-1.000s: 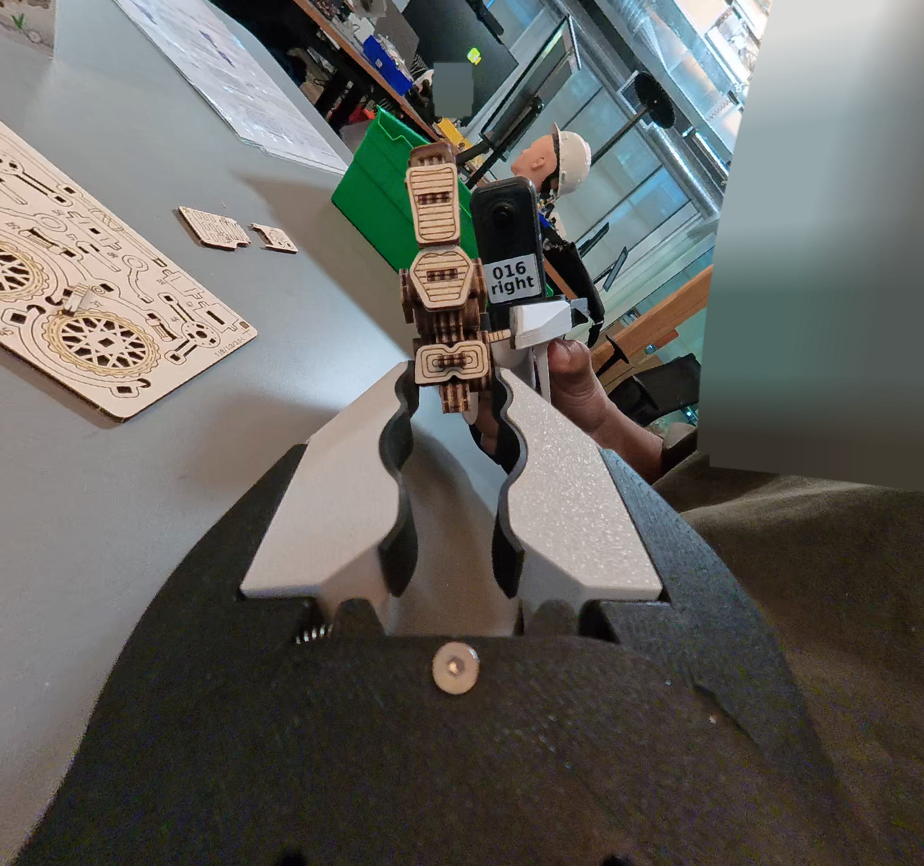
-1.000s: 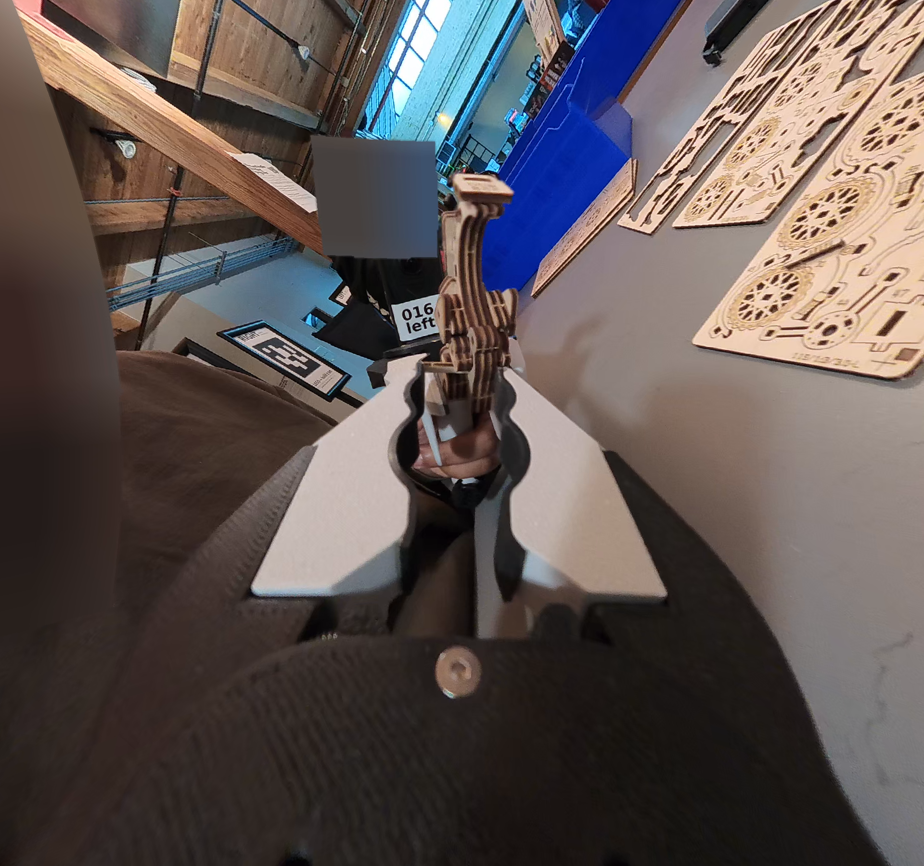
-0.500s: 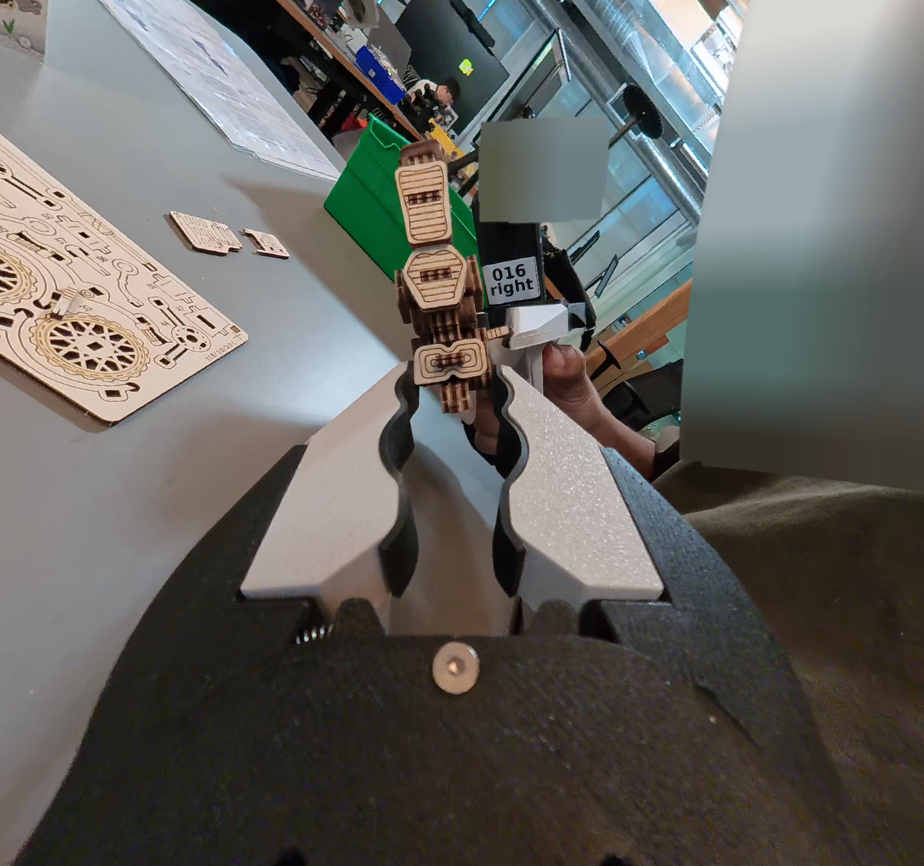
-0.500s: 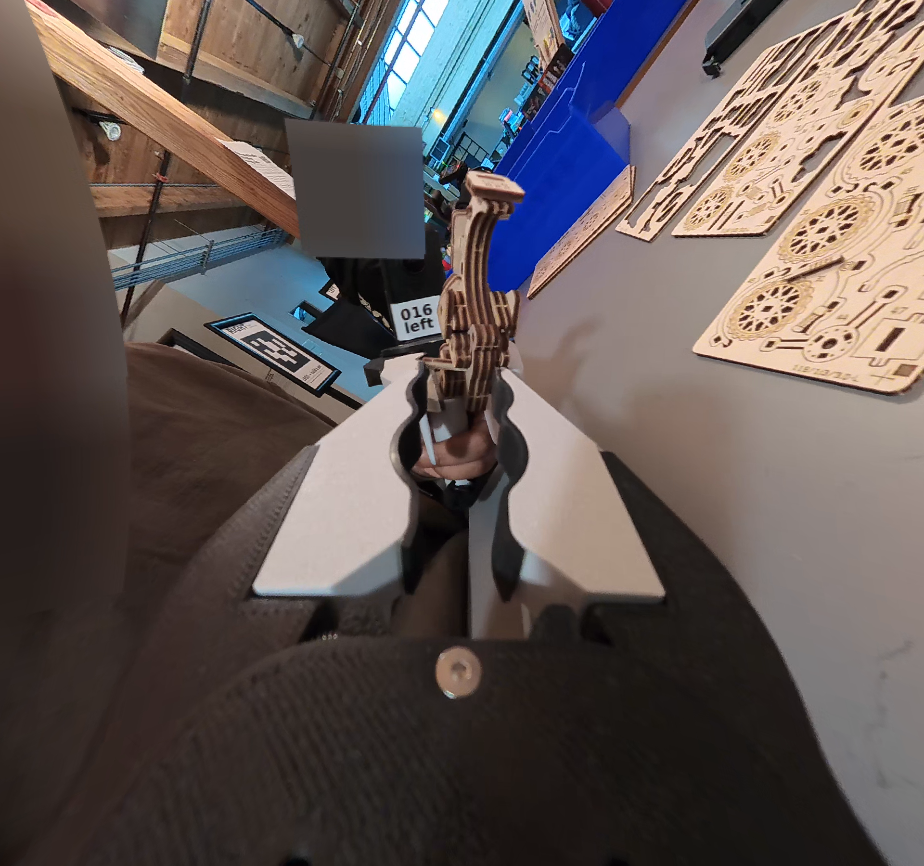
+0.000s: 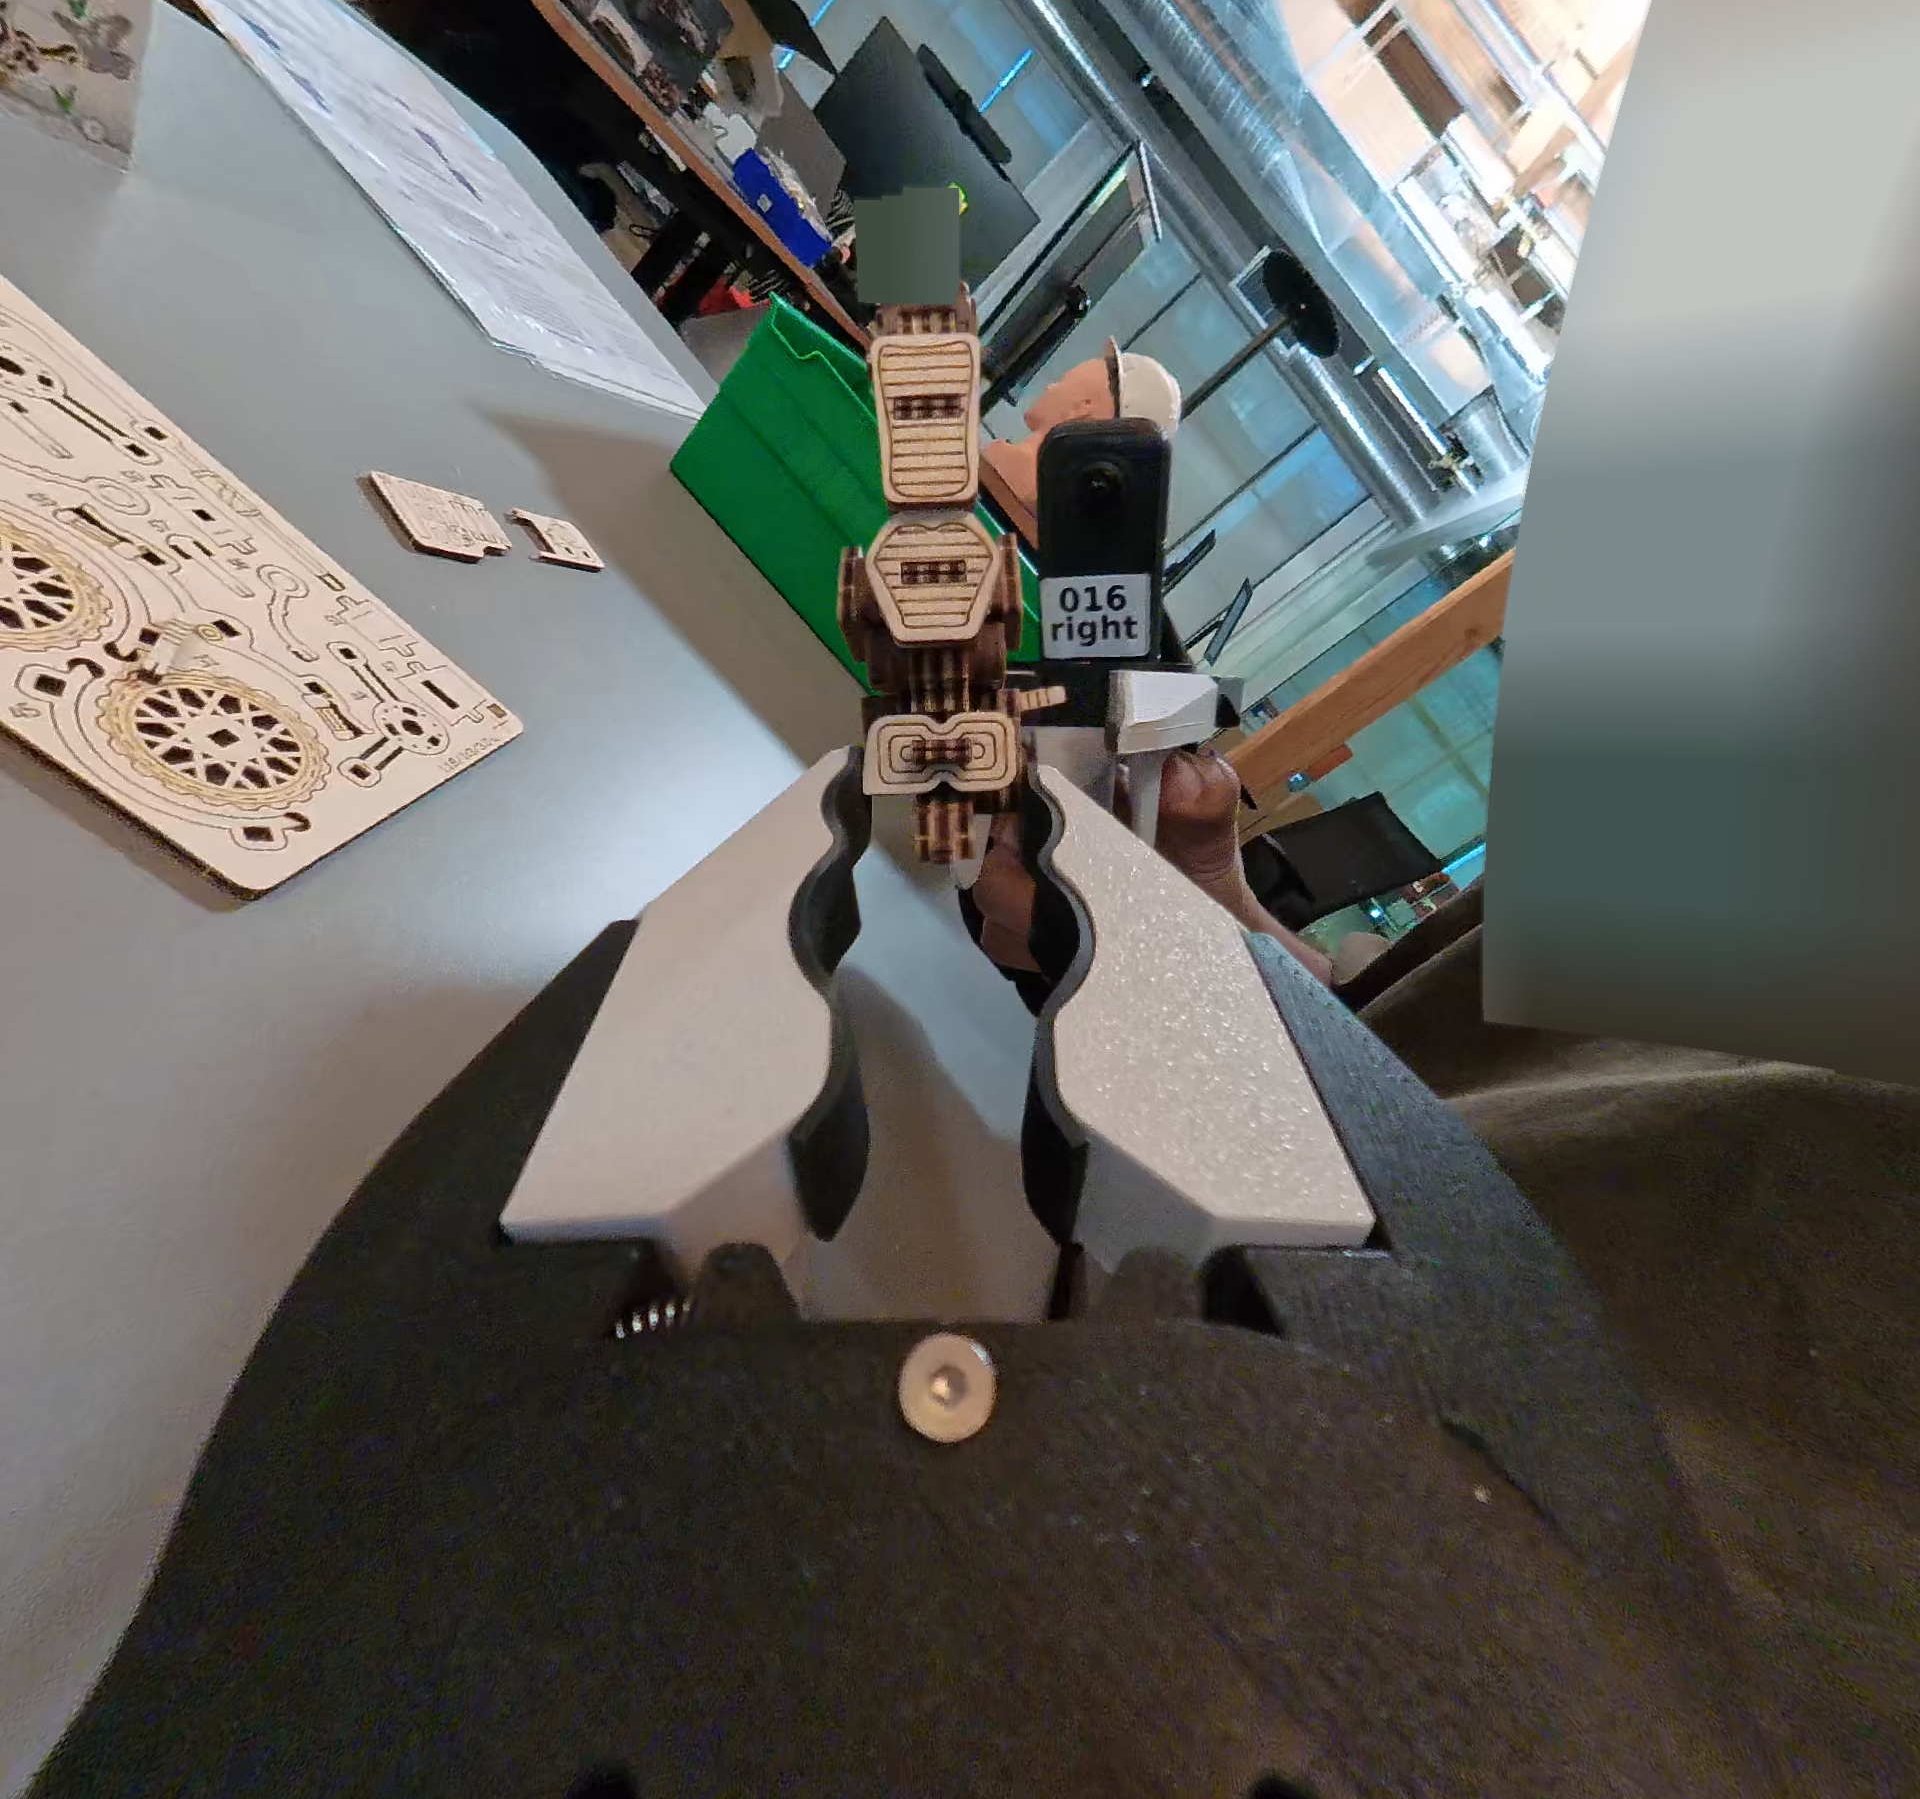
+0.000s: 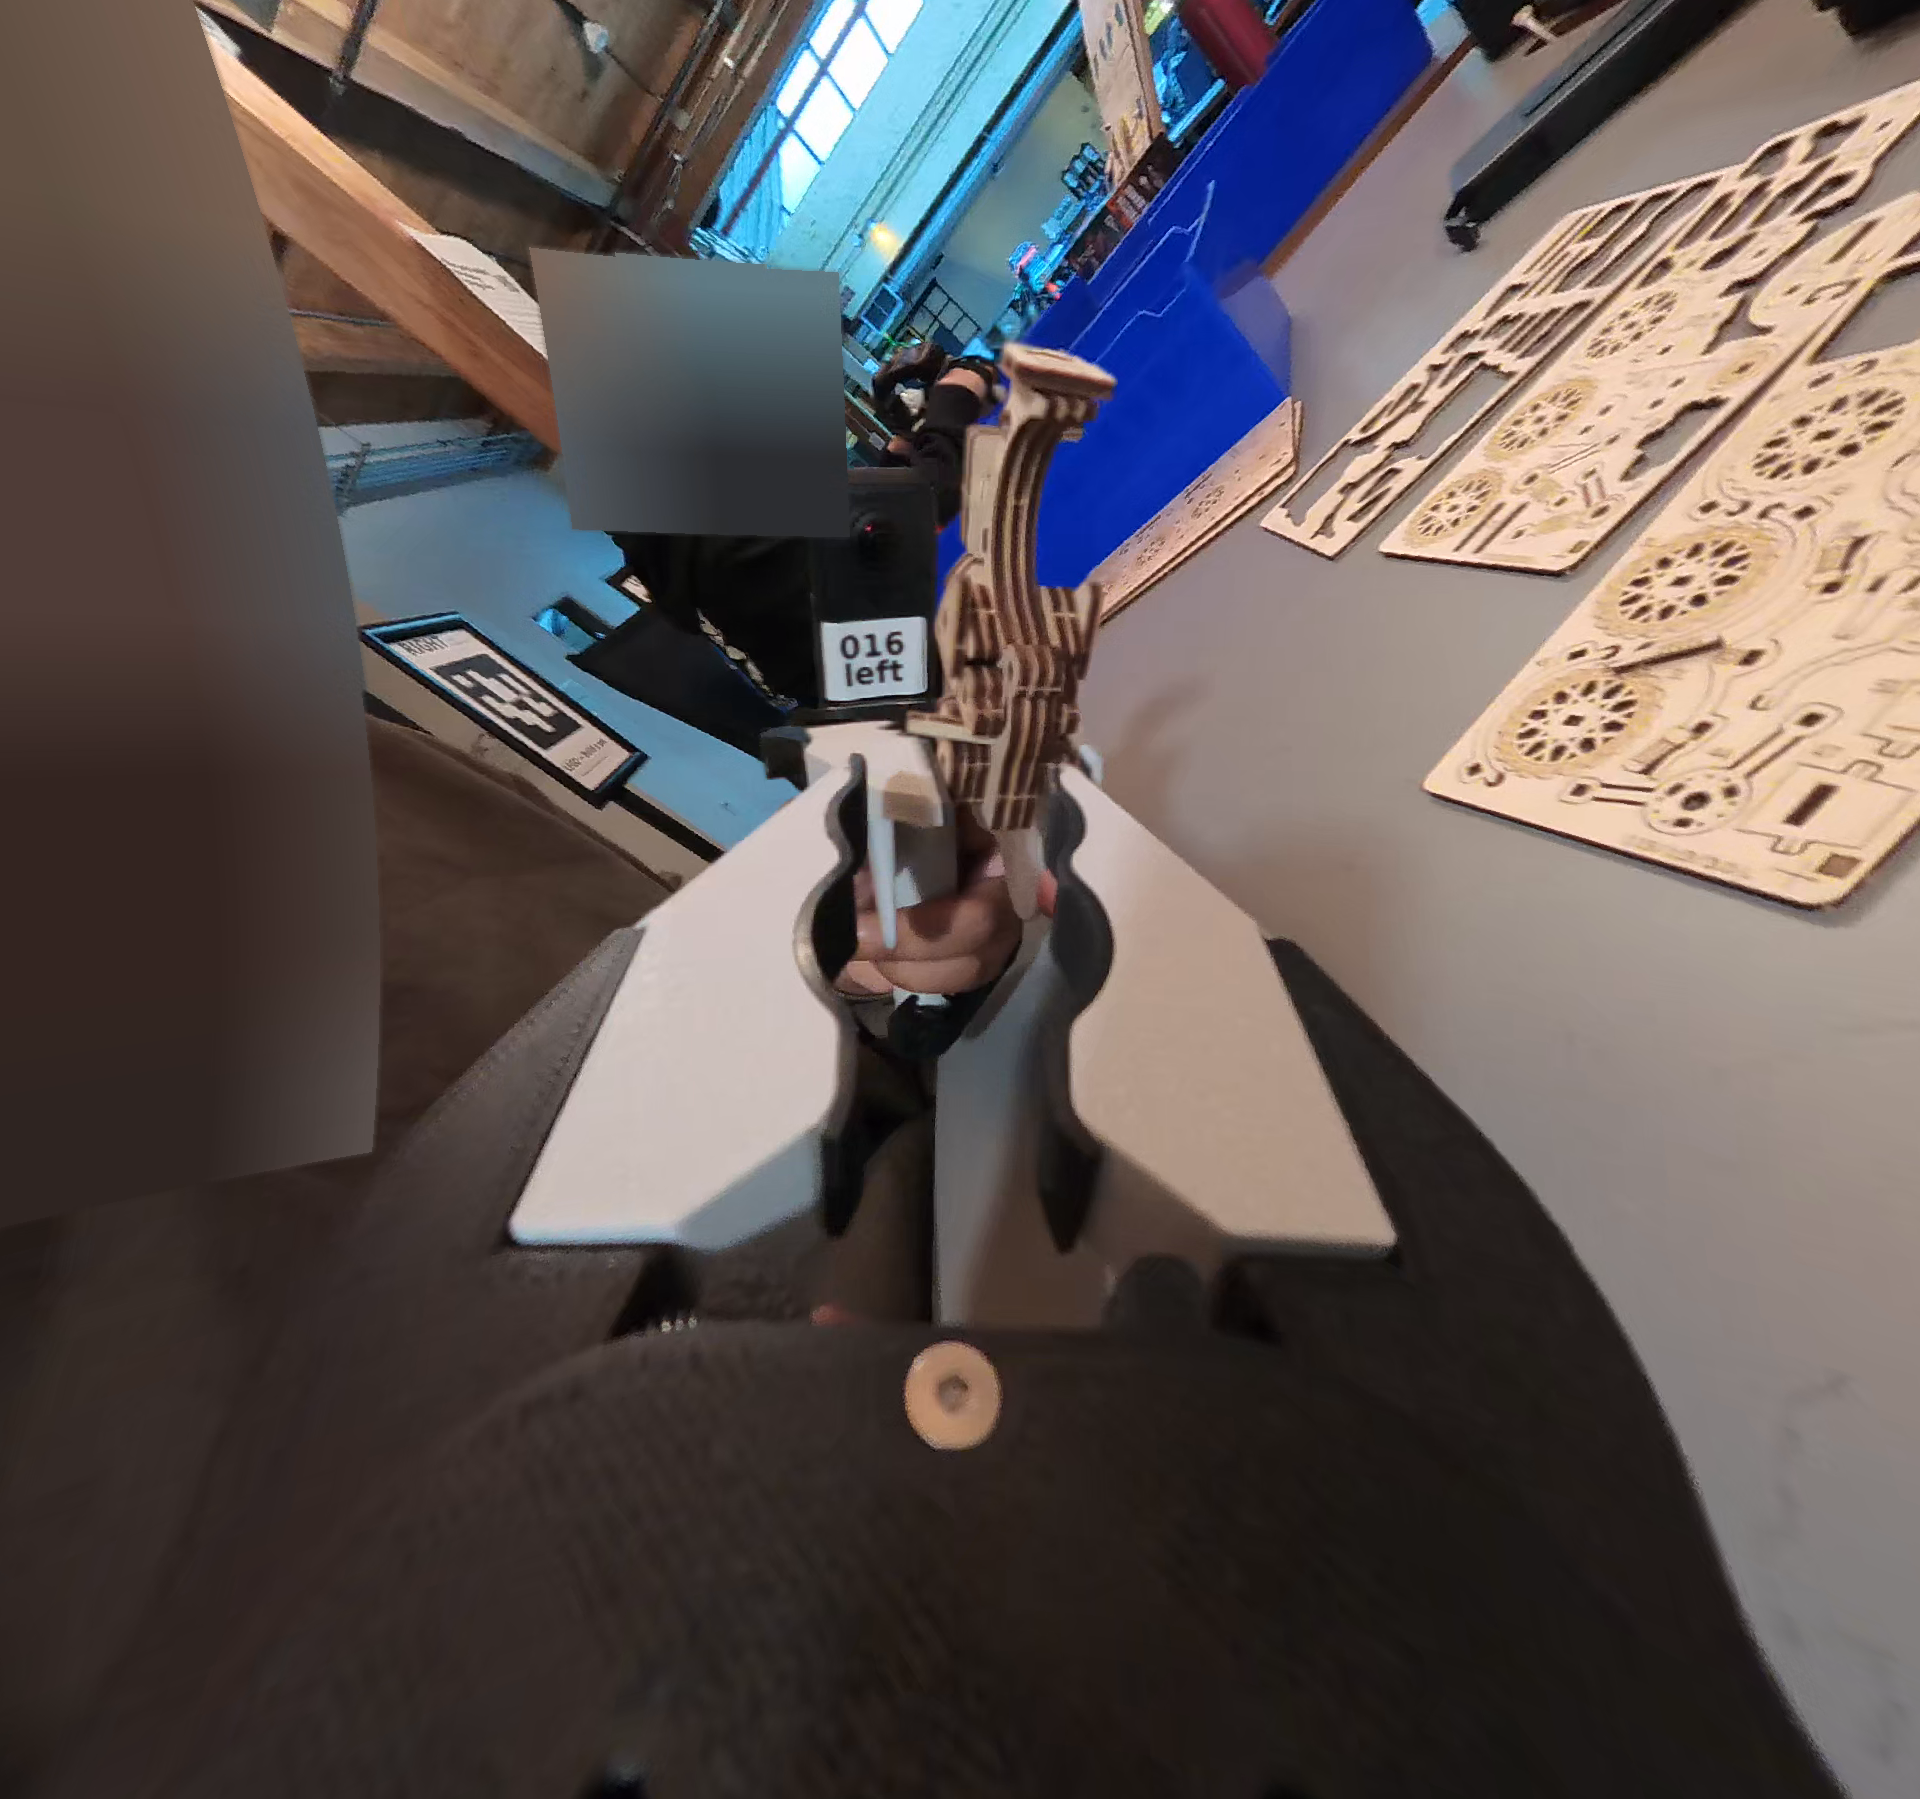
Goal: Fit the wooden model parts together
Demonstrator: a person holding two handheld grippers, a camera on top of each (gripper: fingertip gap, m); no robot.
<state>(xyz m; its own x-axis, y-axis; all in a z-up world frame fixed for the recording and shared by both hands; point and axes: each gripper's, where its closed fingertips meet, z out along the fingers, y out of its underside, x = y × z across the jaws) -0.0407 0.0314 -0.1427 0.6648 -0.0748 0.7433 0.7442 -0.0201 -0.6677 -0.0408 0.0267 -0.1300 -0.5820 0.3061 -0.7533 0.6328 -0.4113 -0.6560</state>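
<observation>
Gripping the layered, slat-engraved plywood model, the left tool; the right tool alongside, its grip unclear.

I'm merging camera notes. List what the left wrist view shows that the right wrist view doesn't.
Left wrist only: a green bin, two small loose wooden pieces, a paper sheet.
Right wrist only: a blue box, a black-and-white marker board.
Both: the wooden model held up in front, cut-out parts sheets, the grey table.
</observation>
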